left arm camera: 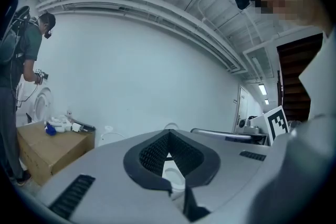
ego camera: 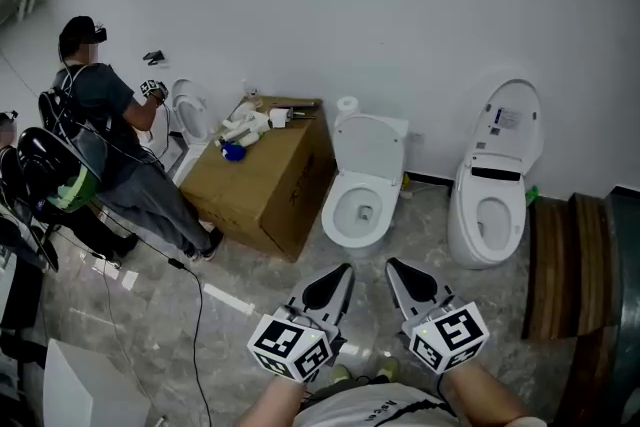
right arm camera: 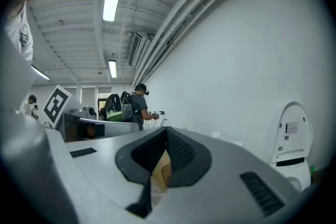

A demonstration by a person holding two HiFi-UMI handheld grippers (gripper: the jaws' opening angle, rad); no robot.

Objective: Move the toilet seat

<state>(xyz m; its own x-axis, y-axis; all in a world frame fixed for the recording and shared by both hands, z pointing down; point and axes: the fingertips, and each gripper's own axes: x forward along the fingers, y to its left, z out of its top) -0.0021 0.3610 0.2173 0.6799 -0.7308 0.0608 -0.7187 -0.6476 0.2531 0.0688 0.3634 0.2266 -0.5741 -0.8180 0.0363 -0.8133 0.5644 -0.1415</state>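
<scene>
Two white toilets stand against the far wall. The middle toilet (ego camera: pixel 362 183) has its bowl uncovered, and a paper roll (ego camera: pixel 347 104) stands on its tank. The right toilet (ego camera: pixel 492 205) has its seat and lid (ego camera: pixel 512 120) raised upright. My left gripper (ego camera: pixel 336 279) and right gripper (ego camera: pixel 404 275) hover side by side low in the head view, short of both toilets. Each is shut with nothing between the jaws. In the left gripper view the jaws (left arm camera: pixel 168 137) meet at their tips. The right gripper view shows the same for the other pair (right arm camera: pixel 167 131).
A cardboard box (ego camera: pixel 268 177) with white parts on top stands left of the middle toilet. Another person (ego camera: pixel 104 120) works at a third toilet (ego camera: pixel 188 106) at far left. Dark wooden steps (ego camera: pixel 572 265) stand at right. A cable (ego camera: pixel 196 307) trails over the stone floor.
</scene>
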